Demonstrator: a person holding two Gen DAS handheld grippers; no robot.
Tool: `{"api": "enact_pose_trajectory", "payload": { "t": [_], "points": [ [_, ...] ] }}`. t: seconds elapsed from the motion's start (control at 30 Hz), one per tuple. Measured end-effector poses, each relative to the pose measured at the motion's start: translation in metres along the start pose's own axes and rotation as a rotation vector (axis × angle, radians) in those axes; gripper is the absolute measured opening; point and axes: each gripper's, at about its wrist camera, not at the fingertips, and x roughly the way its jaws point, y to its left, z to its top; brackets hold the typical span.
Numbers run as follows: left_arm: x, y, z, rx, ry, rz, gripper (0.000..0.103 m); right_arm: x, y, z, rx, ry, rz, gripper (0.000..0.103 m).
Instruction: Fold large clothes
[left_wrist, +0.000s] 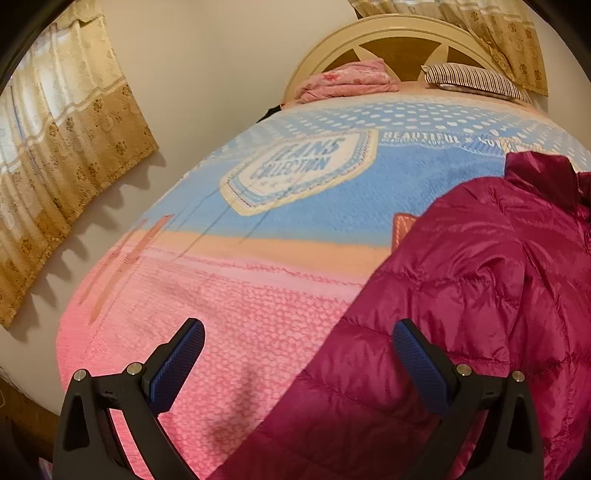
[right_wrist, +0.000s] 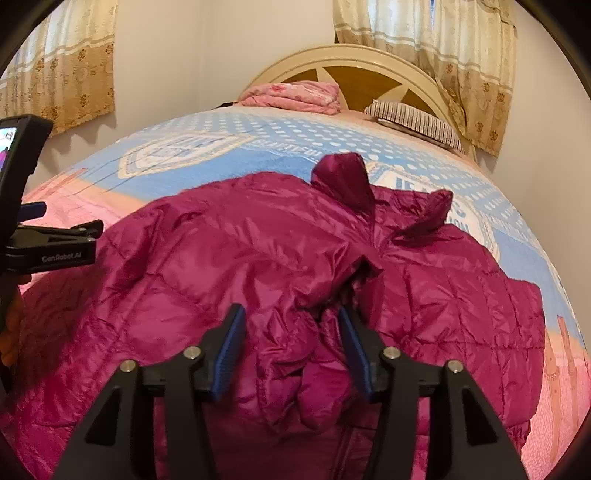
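Note:
A magenta quilted puffer jacket (right_wrist: 229, 258) lies rumpled on the bed, hood toward the headboard. It also shows in the left wrist view (left_wrist: 480, 295) at the right. My left gripper (left_wrist: 297, 349) is open and empty above the jacket's left edge and the pink blanket. It appears in the right wrist view (right_wrist: 55, 240) at the far left. My right gripper (right_wrist: 291, 339) is open, its blue pads on either side of a bunched fold at the jacket's middle.
The bed carries a pink and blue blanket (left_wrist: 258, 229). A folded pink quilt (right_wrist: 295, 94) and a striped pillow (right_wrist: 417, 120) lie by the headboard (right_wrist: 354, 62). Curtains (left_wrist: 55, 166) hang on the left and back walls.

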Motion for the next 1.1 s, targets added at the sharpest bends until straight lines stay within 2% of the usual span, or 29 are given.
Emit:
{"api": "enact_pose_trajectory", "payload": {
  "t": [0.23,0.43,0.8,0.93,1.1],
  "points": [
    [-0.008,0.006,0.001,0.004,-0.005,0.007,0.102,-0.006,0.015,0.005,-0.016,-0.004,0.021,0.057],
    [-0.013,0.013,-0.012,-0.001,0.003,0.008,0.102,-0.017,0.023,0.009,-0.007,-0.028,0.048,0.060],
    [-0.024,0.043,-0.021,-0.034,0.000,0.048,0.102,-0.033,0.035,0.014,-0.005,-0.050,0.075,0.060],
    [-0.028,0.049,-0.020,-0.060,0.004,0.055,0.102,-0.049,0.037,0.017,-0.010,-0.081,0.087,0.065],
    [-0.034,0.051,-0.020,-0.099,0.018,0.089,0.102,-0.074,0.032,0.019,-0.015,-0.124,0.087,0.065]
  ]
}}
